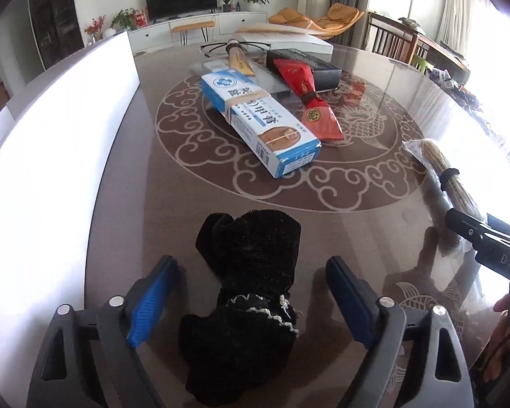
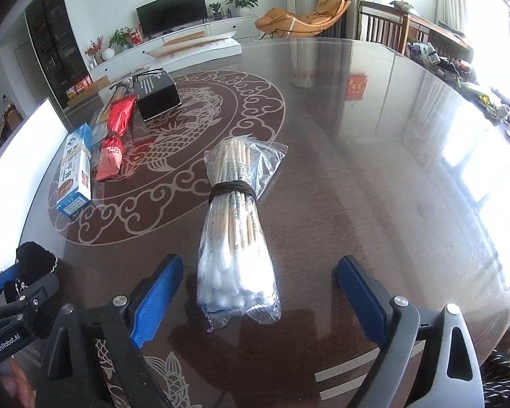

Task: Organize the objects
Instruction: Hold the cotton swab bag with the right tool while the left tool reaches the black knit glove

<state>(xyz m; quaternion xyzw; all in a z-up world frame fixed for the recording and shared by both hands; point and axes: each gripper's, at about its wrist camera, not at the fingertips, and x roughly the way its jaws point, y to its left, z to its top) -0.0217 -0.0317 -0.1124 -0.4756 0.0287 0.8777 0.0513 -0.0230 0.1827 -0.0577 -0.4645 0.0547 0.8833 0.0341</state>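
A black knitted fabric piece with white trim (image 1: 251, 272) lies on the glass-topped table (image 1: 146, 197). My left gripper (image 1: 251, 265) stands open astride it, blue pads clear of the cloth on both sides. A clear bag of cotton swabs tied with a dark band (image 2: 236, 224) lies between the fingers of my right gripper (image 2: 260, 261), which is open too and does not touch the bag. In the left wrist view the swab bag (image 1: 438, 166) and the right gripper's black body sit at the right edge.
Mid-table lie a blue-white box with rubber bands (image 1: 258, 119), a red packet (image 1: 306, 91), a black box (image 1: 306, 64), glasses (image 1: 234, 47) and a flat white box (image 1: 289, 39). A white panel (image 1: 51, 136) stands along the left edge. Wooden chairs (image 2: 384, 23) stand beyond the far right rim.
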